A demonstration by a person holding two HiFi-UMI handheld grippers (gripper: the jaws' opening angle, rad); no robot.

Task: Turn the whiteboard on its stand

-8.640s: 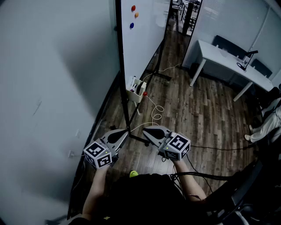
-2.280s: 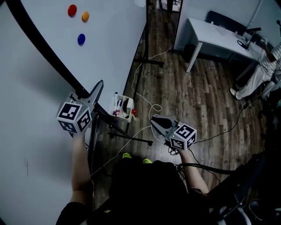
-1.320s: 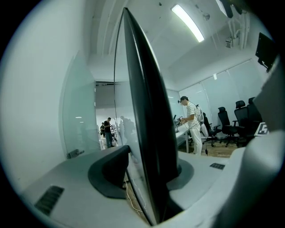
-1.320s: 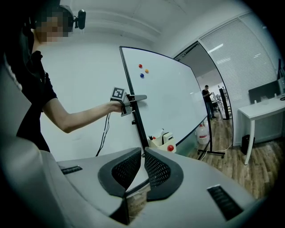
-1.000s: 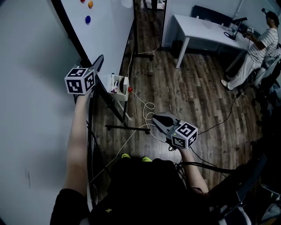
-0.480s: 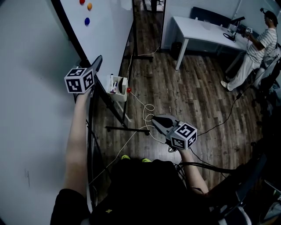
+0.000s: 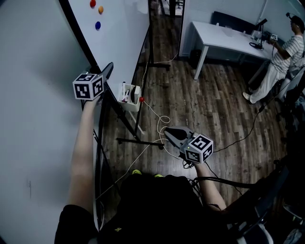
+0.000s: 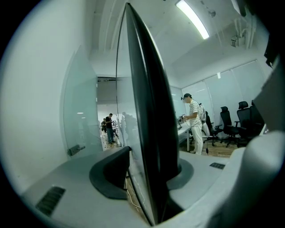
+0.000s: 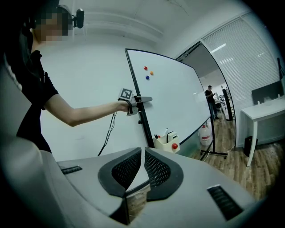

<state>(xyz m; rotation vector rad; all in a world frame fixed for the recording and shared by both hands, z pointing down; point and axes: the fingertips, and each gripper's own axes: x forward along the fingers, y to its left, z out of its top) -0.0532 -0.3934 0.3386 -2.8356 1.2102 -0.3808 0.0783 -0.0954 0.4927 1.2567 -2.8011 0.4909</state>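
Note:
The whiteboard (image 7: 119,28) stands on its black rolling stand (image 7: 138,142), with red, orange and blue magnets (image 7: 97,9) near its top. My left gripper (image 7: 106,70) is raised at arm's length and shut on the board's black frame edge (image 8: 147,133), which runs upright between its jaws. The right gripper view shows that grip (image 9: 144,99) on the near side edge of the whiteboard (image 9: 178,98). My right gripper (image 7: 166,131) hangs low over the floor, shut, with nothing between its pads (image 9: 127,169).
A white marker holder (image 7: 129,93) with a red ball hangs on the stand's lower rail. Cables (image 7: 159,119) trail over the wooden floor. A white wall is at the left. A white desk (image 7: 224,38) and a standing person (image 7: 281,62) are at the far right.
Since the oldest frame my left gripper has risen and taken hold of the board's frame edge. Over the last second neither gripper has moved.

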